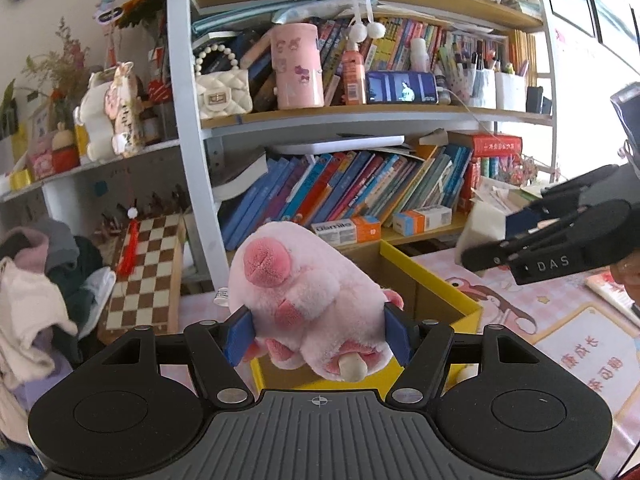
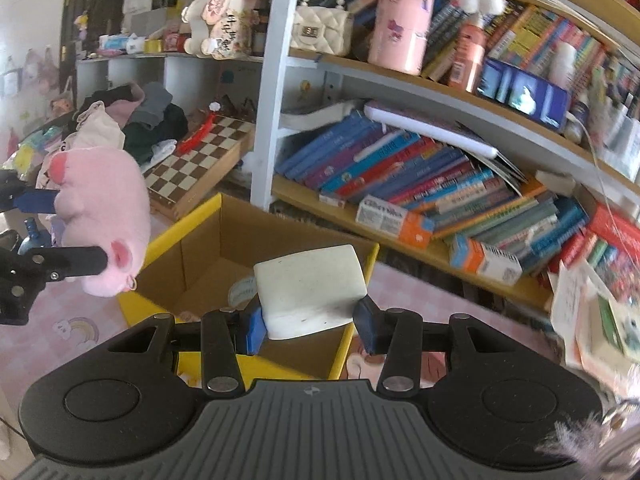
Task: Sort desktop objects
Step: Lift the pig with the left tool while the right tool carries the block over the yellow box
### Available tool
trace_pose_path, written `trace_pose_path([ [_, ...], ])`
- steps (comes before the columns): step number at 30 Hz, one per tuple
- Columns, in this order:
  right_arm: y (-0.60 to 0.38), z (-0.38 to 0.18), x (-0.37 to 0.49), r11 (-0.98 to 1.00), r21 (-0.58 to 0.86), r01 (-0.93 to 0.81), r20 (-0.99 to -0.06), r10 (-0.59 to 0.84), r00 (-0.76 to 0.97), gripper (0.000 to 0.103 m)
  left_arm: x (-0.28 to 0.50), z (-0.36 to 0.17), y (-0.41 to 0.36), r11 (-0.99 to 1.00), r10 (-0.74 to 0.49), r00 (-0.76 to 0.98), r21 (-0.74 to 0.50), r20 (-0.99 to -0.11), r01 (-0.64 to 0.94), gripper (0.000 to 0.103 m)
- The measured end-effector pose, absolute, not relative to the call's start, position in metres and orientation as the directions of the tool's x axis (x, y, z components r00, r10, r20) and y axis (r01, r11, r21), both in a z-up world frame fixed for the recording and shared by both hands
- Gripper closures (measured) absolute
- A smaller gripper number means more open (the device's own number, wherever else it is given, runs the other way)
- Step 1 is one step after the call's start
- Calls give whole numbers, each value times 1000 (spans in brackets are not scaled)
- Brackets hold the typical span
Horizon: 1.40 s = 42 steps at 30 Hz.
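My left gripper (image 1: pixel 318 336) is shut on a pink plush pig (image 1: pixel 304 296) and holds it in the air over the yellow-edged cardboard box (image 1: pixel 432 280). The pig also shows in the right wrist view (image 2: pixel 100 216), above the box's left side. My right gripper (image 2: pixel 308 330) is shut on a white squishy block (image 2: pixel 310 292) above the open box (image 2: pixel 192 248). In the left wrist view the right gripper (image 1: pixel 500 236) holds the white block (image 1: pixel 480 228) at the right, over the pink desk mat.
A bookshelf (image 1: pixel 360 200) packed with books stands right behind the box. A chessboard (image 1: pixel 148 272) and a pile of clothes (image 1: pixel 44 300) lie to the left. Small items lie in the box bottom (image 2: pixel 240 290). Papers and books (image 2: pixel 592 312) are stacked at the right.
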State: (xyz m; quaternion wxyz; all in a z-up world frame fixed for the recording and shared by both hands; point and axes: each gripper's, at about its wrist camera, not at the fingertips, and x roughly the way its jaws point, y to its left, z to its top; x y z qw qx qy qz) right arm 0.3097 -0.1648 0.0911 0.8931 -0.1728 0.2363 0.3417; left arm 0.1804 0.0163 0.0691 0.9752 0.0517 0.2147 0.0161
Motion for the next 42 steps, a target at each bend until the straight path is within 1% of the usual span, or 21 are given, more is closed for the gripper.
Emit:
trace_pose_path([
  [11,-132,82,369,600,-210,-772,-568,568,596,61,234,60,17,978,112,867,208,-485,-10,36],
  [18,-105,64,404,507,-250,-825,-619,572,539,61,271,49,17,960,138,827,277,-545,23,35],
  [25,-80,42,432,401,-293,-868,-666,565,486,60,304,31,19,950,152,772,307,-617,58,35],
  [33,-56,8,461,308,-325,-894,-734,515,444,60,342,5,16,931,162,701,344,-694,125,35],
  [39,-46,-13,470,227,-335,-914,-782,474,404,60,360,-13,21,928,167,645,340,-746,154,35],
  [42,-44,-20,472,202,-336,-920,-796,460,392,60,364,-16,24,931,162,637,331,-754,156,34],
])
